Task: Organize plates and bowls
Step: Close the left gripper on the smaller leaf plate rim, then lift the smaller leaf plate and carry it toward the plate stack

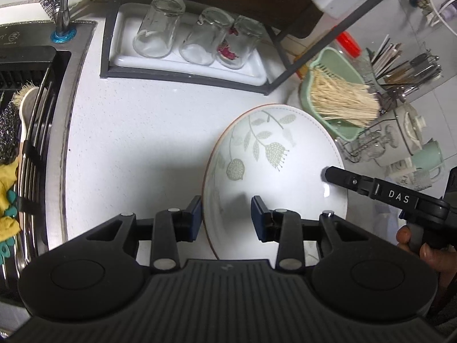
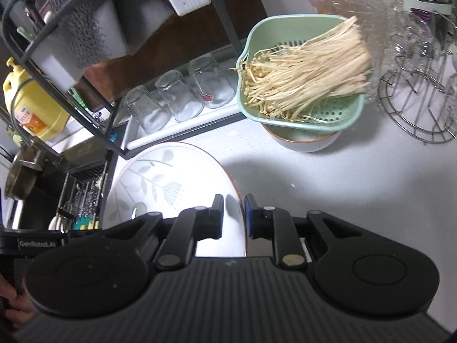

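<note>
A white plate with a green leaf pattern and brown rim [image 1: 274, 171] sits over the white counter; it also shows in the right wrist view [image 2: 171, 183]. My left gripper [image 1: 227, 214] is open, its fingers straddling the plate's left rim without clamping it. My right gripper [image 2: 233, 214] is closed on the plate's right rim; its finger shows in the left wrist view [image 1: 342, 178]. A white bowl [image 2: 302, 143] stands under a green colander.
The green colander of enoki mushrooms [image 2: 302, 80] stands at the back right. Upturned glasses [image 1: 197, 37] sit on a tray inside a dark rack. The sink [image 1: 31, 143] lies left. A wire glass stand [image 2: 420, 103] and mugs [image 1: 411, 148] are at right.
</note>
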Demonstrator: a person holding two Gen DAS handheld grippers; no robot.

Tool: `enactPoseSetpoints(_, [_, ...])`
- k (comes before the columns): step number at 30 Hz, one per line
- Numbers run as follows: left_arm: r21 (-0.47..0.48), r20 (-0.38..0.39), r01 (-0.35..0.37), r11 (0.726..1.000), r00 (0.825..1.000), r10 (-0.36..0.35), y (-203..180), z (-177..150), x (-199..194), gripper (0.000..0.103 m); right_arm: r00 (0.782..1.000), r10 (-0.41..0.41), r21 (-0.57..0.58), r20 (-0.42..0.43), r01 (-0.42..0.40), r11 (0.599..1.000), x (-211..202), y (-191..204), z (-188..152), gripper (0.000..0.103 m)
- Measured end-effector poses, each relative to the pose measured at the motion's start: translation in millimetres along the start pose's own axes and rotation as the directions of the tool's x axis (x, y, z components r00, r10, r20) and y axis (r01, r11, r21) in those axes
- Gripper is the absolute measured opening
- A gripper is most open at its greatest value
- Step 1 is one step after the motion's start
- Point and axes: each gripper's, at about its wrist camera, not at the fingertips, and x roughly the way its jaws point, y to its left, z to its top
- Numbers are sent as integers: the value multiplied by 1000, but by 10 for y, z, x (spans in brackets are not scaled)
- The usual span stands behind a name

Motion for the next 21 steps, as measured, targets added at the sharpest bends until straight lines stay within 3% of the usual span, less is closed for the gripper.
enactPoseSetpoints(10, [1,-16,38,999,999,-38,-221,-178,-179,41,999,16,11,31,-16,1000,-462,-30,-138,18])
enactPoseSetpoints(21, [100,-47,88,991,995,-84,-465,-363,-51,41,994,-14,52,106,8,999,-808,-238,-483,18])
